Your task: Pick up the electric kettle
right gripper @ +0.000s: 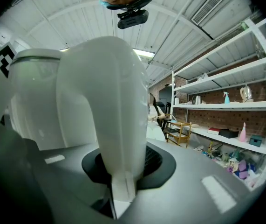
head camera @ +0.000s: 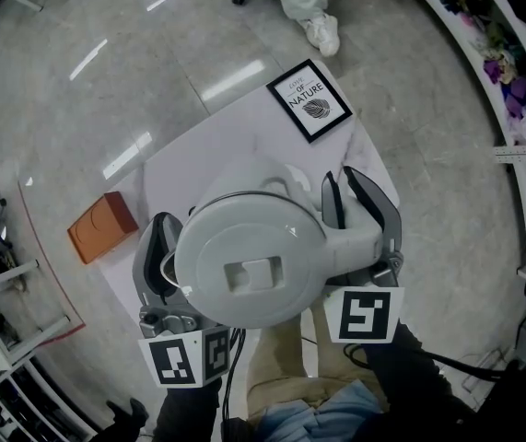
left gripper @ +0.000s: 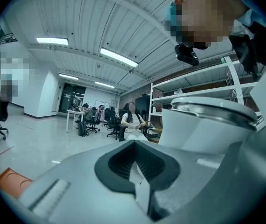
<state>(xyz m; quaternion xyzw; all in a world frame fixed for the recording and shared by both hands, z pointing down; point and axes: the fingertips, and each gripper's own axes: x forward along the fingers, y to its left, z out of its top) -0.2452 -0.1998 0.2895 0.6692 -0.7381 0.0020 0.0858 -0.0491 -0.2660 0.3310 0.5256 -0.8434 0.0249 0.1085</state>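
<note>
Kettle [head camera: 249, 265]: lid toward my head, between my 2 hand-held grippers, seemingly clear of the white tabletop [head camera: 198, 150].
Right hand-held gripper [right gripper: 123, 171]: clamped on the kettle's handle [right gripper: 107, 111].
Left hand-held gripper [left gripper: 135, 171]: jaws together, empty, just beside the kettle's body.
Technique: firm clamp, level lid, straight lift; with only 1 grip on the handle, I judge the body may swing.

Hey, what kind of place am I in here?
Probably an open-plan office or lab workspace: people sit at desks across a polished floor, metal shelving holds bottles against a brick wall, and strip lights line the ceiling.
</note>
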